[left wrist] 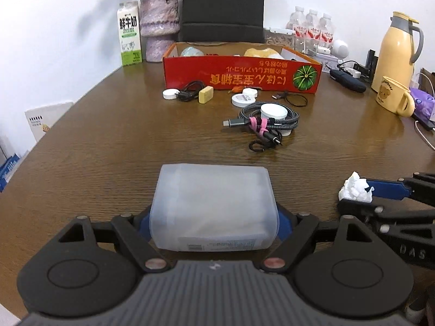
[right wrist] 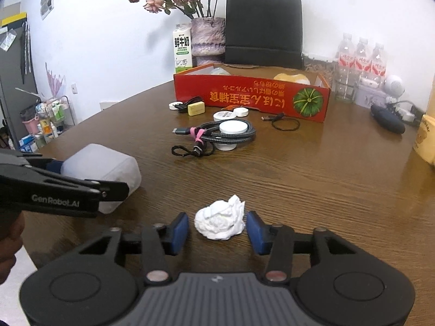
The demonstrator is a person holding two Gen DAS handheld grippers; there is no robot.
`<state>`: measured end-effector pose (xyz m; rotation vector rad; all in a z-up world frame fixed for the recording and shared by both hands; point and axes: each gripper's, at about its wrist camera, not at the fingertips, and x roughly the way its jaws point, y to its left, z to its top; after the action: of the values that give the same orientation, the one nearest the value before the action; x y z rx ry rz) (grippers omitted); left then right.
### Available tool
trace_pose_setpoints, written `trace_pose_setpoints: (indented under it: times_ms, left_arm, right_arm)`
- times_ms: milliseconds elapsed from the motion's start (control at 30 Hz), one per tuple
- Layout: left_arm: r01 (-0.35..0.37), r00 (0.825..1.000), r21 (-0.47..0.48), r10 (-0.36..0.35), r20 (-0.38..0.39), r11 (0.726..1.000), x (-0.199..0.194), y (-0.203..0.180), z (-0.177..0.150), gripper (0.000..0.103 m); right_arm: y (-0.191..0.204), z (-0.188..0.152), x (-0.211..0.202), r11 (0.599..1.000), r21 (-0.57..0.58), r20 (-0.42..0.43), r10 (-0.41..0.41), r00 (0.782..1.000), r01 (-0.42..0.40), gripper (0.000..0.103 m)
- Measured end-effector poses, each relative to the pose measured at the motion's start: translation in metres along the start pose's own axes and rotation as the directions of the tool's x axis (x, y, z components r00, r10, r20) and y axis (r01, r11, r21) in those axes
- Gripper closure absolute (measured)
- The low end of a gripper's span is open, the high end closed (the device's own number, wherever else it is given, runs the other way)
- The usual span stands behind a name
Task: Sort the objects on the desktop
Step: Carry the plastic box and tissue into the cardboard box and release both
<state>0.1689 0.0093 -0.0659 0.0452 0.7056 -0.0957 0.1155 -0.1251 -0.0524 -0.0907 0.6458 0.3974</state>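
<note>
Left wrist view: mounted behind the left gripper [left wrist: 213,217], low over the worktop [left wrist: 108,141], angled down and forward toward the red carton [left wrist: 242,74] at the far wall.

Right wrist view: same mounting on the right gripper [right wrist: 217,229], same heading, set just to the right.

Shared ground: carton, coiled cable [left wrist: 269,121], milk carton [right wrist: 182,50], vase [right wrist: 208,36]. Each view catches the other gripper at its edge.

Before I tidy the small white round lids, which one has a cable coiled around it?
The largest white lid, nearest the grippers: the braided cable rings it. The other three lie bare near the red box, one at its left.
</note>
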Motion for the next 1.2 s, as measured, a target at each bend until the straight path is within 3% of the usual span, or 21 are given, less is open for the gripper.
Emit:
trace_pose_setpoints:
  times_ms: [33,100,533,733,967,1200]
  left_arm:
    - [0.006,1.000,-0.001,-0.006,0.004,1.000,-0.003,0.000,-0.001,0.021]
    - [0.027,1.000,-0.010,-0.027,0.015,1.000,-0.013,-0.001,-0.003,0.021]
    - [0.066,0.991,0.011,-0.067,0.113,0.998,-0.090,0.003,-0.016,0.020]
    - [0.092,0.989,0.005,-0.092,0.114,0.996,-0.098,0.000,-0.024,0.020]
    - [0.096,0.985,0.029,-0.100,0.144,0.995,-0.102,-0.002,-0.022,0.021]
    - [0.081,0.980,0.019,-0.083,0.179,0.997,-0.084,0.008,0.013,0.021]
  right_arm:
    - [0.000,-0.001,0.000,1.000,-0.004,0.006,-0.019,1.000,0.019,0.076]
    - [-0.001,0.000,-0.003,1.000,0.005,0.003,-0.026,1.000,0.026,0.079]
    - [0.020,-0.015,-0.074,0.999,0.009,0.076,-0.033,0.997,0.032,0.080]
    - [0.027,-0.022,-0.099,0.999,0.017,0.111,-0.043,0.993,0.042,0.080]
    - [0.022,-0.023,-0.101,0.998,0.042,0.113,-0.055,0.992,0.051,0.080]
    - [0.007,-0.006,-0.085,0.998,0.040,0.119,-0.052,0.992,0.048,0.080]
